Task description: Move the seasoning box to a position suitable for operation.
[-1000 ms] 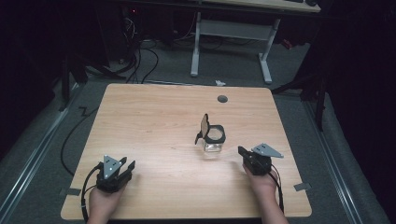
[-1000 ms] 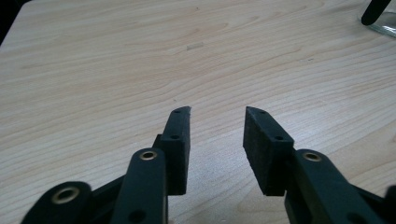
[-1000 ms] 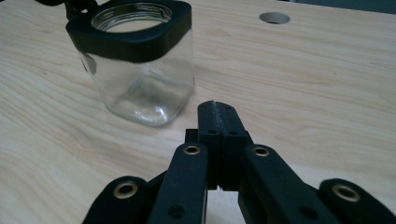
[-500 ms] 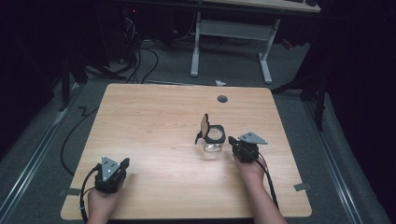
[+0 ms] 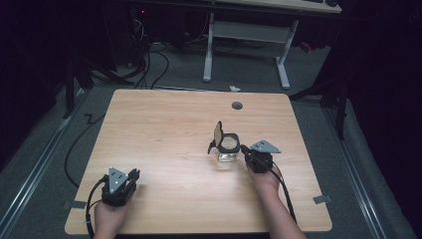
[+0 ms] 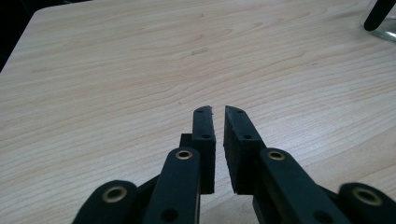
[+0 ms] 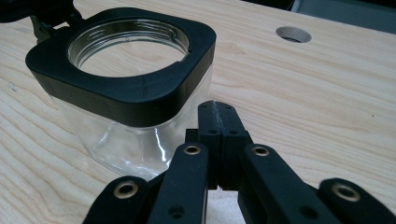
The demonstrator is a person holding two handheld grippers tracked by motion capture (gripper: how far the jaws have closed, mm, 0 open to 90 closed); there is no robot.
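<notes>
The worktop (image 5: 164, 134) is broad and bare, with open room left of centre and a cable hole (image 5: 237, 105) far off. Right of centre stands a jar (image 5: 228, 148), clear, likely glass: stiff, slippery, breakable; its black collar (image 7: 126, 88) looks the safest hold. The right gripper (image 7: 219, 112) sits just beside it, fingers clenched empty. The left gripper (image 6: 218, 112), near-left, is slightly parted, holding nothing.

Clear glossy glass jar (image 7: 135, 140), matt wood table (image 7: 327, 93)
</notes>
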